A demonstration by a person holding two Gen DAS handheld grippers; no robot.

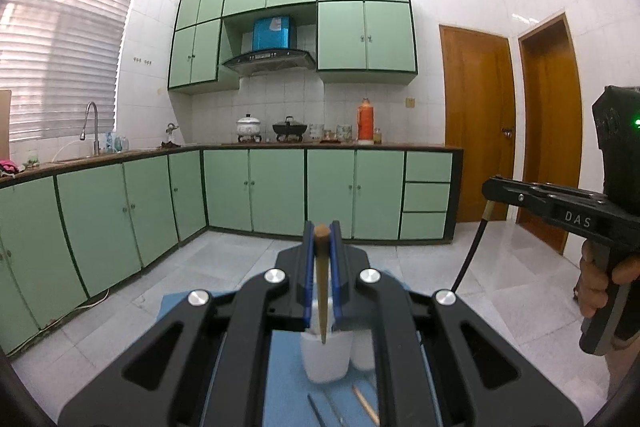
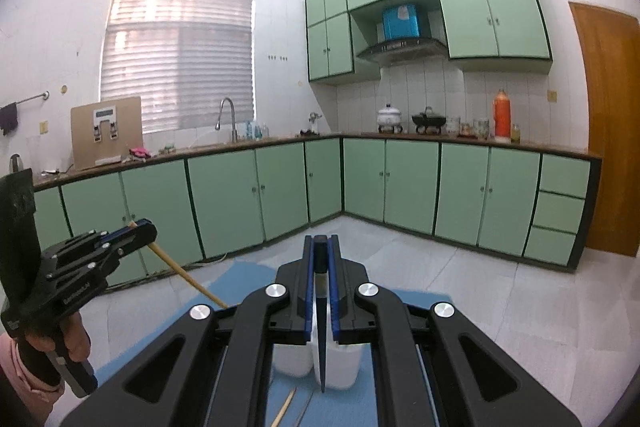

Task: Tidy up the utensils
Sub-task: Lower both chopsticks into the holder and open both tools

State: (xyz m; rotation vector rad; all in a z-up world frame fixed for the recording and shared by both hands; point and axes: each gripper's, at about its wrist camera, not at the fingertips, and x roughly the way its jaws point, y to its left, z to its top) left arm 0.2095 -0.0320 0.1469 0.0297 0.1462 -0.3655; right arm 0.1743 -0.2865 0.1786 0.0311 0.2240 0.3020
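My left gripper (image 1: 322,239) squeezes a wooden chopstick (image 1: 321,291) above the white cups (image 1: 326,357) | my right gripper (image 2: 321,247) squeezes a dark chopstick (image 2: 321,327) above them | right one's side reads "DAS"

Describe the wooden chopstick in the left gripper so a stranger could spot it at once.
Start at the blue mat on the pale floor, where two white cups stand side by side. Directly above them the left gripper pinches a wooden chopstick, tip down toward a cup. It is plain tan wood, unlike the dark chopstick held by the right gripper.
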